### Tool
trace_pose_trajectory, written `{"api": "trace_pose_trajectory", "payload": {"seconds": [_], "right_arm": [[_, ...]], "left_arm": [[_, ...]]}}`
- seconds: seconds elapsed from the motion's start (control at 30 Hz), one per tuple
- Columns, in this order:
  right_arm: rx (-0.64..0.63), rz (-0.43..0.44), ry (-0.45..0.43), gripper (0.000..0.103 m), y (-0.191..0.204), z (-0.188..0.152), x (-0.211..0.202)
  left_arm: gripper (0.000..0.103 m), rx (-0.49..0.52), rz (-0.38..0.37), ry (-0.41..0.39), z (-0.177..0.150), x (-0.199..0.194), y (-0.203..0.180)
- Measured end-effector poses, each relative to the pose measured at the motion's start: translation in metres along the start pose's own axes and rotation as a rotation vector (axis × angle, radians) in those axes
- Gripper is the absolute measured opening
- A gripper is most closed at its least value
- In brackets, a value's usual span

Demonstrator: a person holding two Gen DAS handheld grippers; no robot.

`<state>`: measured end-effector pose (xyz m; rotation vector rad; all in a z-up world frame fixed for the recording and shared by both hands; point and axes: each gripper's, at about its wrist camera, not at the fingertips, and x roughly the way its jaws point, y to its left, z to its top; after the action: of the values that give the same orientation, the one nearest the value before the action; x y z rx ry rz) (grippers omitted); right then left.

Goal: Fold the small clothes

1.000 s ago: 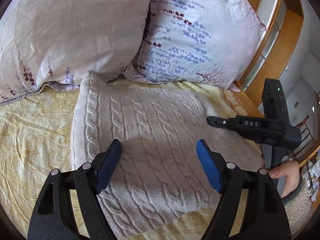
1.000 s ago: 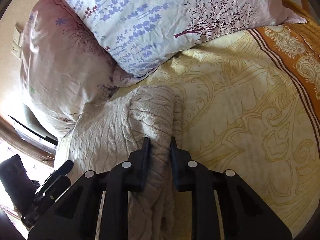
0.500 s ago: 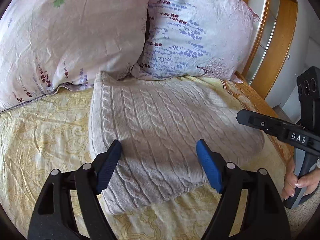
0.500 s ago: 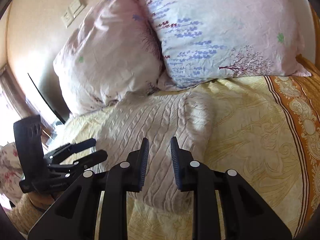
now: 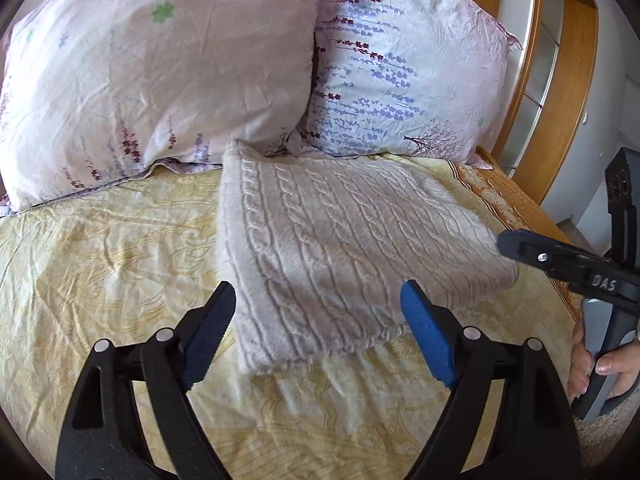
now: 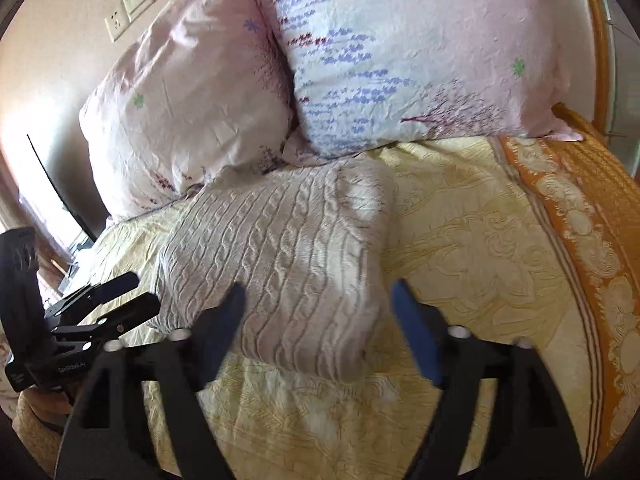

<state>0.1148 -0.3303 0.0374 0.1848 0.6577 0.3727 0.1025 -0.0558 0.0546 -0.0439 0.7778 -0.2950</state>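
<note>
A cream cable-knit sweater (image 5: 340, 252) lies folded into a thick rectangular bundle on the yellow patterned bedspread (image 5: 100, 248). Its far edge touches the two floral pillows (image 5: 160, 80), its near edge faces the camera. Raised braids run along its top. It rests flat, slightly puffed, with nothing gripping it.

1. Bright daylight floods in from the window (image 6: 24, 184), which glares white in the right wrist view.
2. A soft shadow lies across the knitted sweater (image 5: 344, 248).
3. The right gripper (image 6: 316, 320) is motion-blurred, its jaws opening.
4. Fisheye curvature bends the edges; the corners are black.
</note>
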Motion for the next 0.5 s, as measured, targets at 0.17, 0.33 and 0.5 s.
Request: {"api": "trace_pose_trajectory", "payload": {"seconds": [0.17, 0.33, 0.5], "right_arm": [[-0.035, -0.072, 0.027, 0.102, 0.009, -0.014, -0.003], [-0.116, -0.182, 0.094, 0.102, 0.026, -0.035, 0.016], [-0.105, -0.196, 0.170, 0.102, 0.030, -0.046, 0.033]], "left_arm": [[0.090, -0.034, 0.074, 0.058, -0.023, -0.005, 0.009], [0.100, -0.019, 0.193, 0.106, -0.039, 0.004, 0.008], [0.101, -0.018, 0.217, 0.138, -0.045, 0.011, 0.004]]}}
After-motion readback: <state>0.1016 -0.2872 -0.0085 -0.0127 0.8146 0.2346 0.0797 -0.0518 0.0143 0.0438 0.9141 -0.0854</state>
